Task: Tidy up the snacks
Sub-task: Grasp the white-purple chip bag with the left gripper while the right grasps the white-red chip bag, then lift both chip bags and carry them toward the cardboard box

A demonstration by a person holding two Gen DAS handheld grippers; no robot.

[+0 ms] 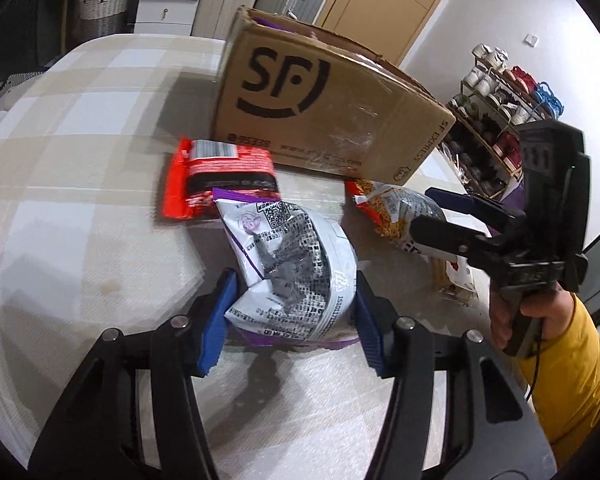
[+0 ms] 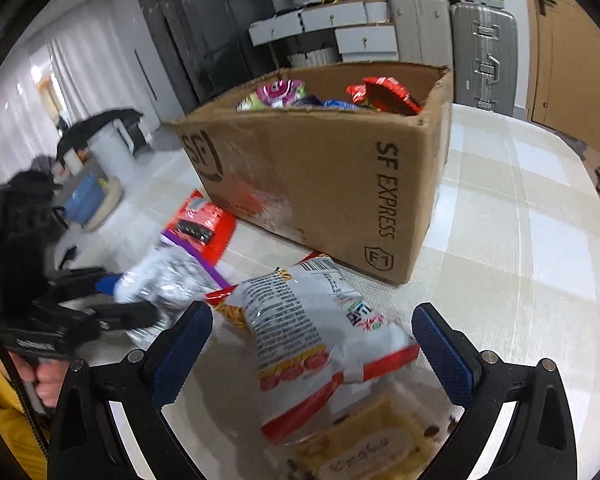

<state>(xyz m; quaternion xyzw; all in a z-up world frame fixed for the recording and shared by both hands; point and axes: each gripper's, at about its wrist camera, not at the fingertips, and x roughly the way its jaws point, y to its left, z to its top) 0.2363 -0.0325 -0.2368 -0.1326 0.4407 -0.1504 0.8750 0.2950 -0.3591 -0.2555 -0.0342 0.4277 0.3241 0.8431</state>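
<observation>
My left gripper (image 1: 290, 320) is shut on a white-and-purple snack bag (image 1: 292, 264), its blue pads pressing both sides. The bag also shows in the right wrist view (image 2: 168, 276). My right gripper (image 2: 312, 344) is open around a white-and-red noodle snack bag (image 2: 320, 332), one pad on each side, apart from it. That bag shows in the left wrist view (image 1: 396, 210), with the right gripper (image 1: 432, 212) over it. A red snack bag (image 1: 220, 176) lies by the cardboard SF box (image 1: 320, 108), which holds several snacks (image 2: 380, 94).
A yellow snack packet (image 2: 364, 440) lies under the noodle bag near the table's front. The checked tablecloth (image 2: 520, 220) covers the table. A shoe rack (image 1: 500, 112) stands past the table edge. Suitcases (image 2: 480, 48) and drawers stand behind the box.
</observation>
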